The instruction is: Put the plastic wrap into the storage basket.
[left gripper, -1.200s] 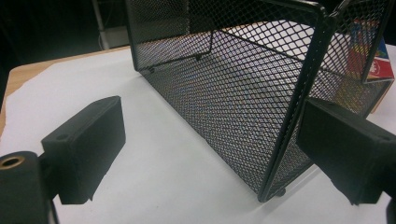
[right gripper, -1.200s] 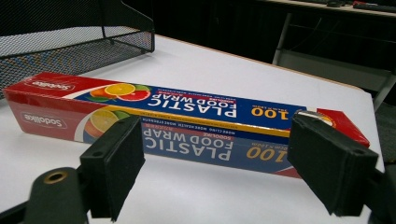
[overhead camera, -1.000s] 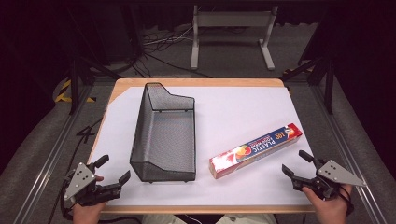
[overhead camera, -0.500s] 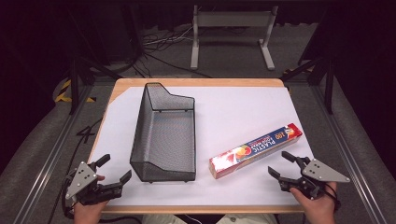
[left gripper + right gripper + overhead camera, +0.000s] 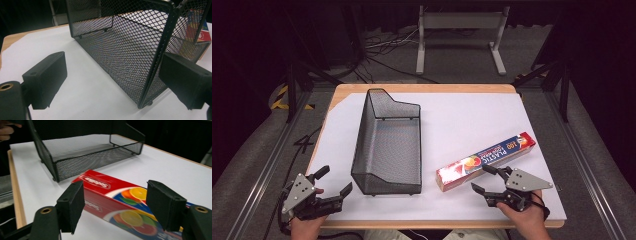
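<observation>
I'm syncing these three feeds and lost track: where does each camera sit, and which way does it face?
High view: above the person's side, looking forward and down on the table; both hands show.
Left gripper view: rides the left gripper, facing the mesh basket.
Right gripper view: rides the right gripper, facing the wrap box.
All three views show the basket and box.

Mesh basket [image 5: 388, 145] left, wrap box [image 5: 484, 161] right (on table [image 5: 462, 110])

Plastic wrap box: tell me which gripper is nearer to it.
Right. The right gripper hovers open at the plastic wrap box; the left gripper sits beyond the mesh basket.
</observation>
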Demonstrator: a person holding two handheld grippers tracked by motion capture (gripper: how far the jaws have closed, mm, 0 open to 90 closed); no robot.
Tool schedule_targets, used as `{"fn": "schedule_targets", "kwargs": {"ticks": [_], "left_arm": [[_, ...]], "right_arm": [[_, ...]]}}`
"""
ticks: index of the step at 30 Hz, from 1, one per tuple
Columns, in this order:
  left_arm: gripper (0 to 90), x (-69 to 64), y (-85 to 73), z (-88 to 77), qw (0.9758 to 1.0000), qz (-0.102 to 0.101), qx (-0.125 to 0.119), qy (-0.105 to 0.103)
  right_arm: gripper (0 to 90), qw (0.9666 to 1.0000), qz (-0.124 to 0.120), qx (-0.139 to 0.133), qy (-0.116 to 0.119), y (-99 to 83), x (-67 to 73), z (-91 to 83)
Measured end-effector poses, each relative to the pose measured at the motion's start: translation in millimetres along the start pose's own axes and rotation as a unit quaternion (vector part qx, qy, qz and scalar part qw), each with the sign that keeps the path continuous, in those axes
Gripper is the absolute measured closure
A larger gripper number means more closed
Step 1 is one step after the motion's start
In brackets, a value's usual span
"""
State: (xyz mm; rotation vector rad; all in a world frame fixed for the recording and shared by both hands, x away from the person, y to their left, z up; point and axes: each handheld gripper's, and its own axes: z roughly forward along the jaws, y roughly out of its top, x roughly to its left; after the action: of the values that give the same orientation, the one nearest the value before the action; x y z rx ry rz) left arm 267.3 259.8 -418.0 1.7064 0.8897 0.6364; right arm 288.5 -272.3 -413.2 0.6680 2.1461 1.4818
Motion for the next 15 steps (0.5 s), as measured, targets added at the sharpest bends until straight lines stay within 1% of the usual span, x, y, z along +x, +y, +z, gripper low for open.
{"fn": "schedule_targets", "kwargs": {"ticks": [1, 2, 3, 4, 5, 6, 7, 8, 9, 11, 13, 15], "left_arm": [[9.0, 0.0, 0.0, 0.0, 1.0000, 0.000, 0.000, 0.000], [9.0, 0.0, 0.0, 0.0, 1.0000, 0.000, 0.000, 0.000], [9.0, 0.0, -0.1, 0.0, 1.0000, 0.000, 0.000, -0.001], [9.0, 0.1, -0.2, 0.1, 1.0000, 0.001, 0.000, -0.001], [9.1, 0.2, -0.4, 0.2, 1.0000, 0.001, 0.000, -0.001], [9.1, 0.2, -0.8, 0.0, 1.0000, 0.001, -0.001, -0.001], [9.1, 0.4, -0.8, -0.7, 1.0000, 0.001, -0.001, 0.000], [9.1, 0.9, -0.8, -1.1, 1.0000, -0.002, -0.003, 0.000], [9.2, 0.9, -0.8, -1.1, 1.0000, -0.002, -0.003, 0.000], [9.2, 0.7, -0.8, -0.4, 1.0000, -0.002, -0.002, -0.001], [9.2, 0.1, -0.7, 0.2, 1.0000, 0.001, -0.001, -0.001], [9.2, 0.0, -0.6, 0.1, 1.0000, 0.002, 0.000, -0.001]], "right_arm": [[34.6, 1.0000, 0.000, 0.002, 0.007, 0.8, 2.4, 3.2], [34.6, 1.0000, 0.000, 0.002, 0.007, 0.8, 2.4, 3.2], [37.5, 0.9999, -0.005, 0.003, 0.013, 1.5, 4.0, 6.4], [46.1, 0.9997, -0.004, 0.006, 0.023, 1.7, 6.8, 10.0], [58.9, 0.9992, -0.005, 0.015, 0.037, 1.8, 9.2, 12.5], [67.2, 0.9982, -0.012, 0.026, 0.053, 2.3, 11.0, 13.9], [78.5, 0.9963, -0.025, 0.040, 0.072, 3.7, 16.9, 18.7], [82.6, 0.9958, -0.026, 0.041, 0.078, 4.3, 18.3, 20.1], [82.6, 0.9958, -0.026, 0.041, 0.078, 4.3, 18.3, 20.1], [89.2, 0.9945, -0.029, 0.045, 0.090, 6.4, 21.1, 24.0], [90.0, 0.9935, -0.032, 0.054, 0.095, 7.4, 22.9, 28.9], [90.0, 0.9922, -0.028, 0.066, 0.102, 7.7, 24.9, 34.8]]}}
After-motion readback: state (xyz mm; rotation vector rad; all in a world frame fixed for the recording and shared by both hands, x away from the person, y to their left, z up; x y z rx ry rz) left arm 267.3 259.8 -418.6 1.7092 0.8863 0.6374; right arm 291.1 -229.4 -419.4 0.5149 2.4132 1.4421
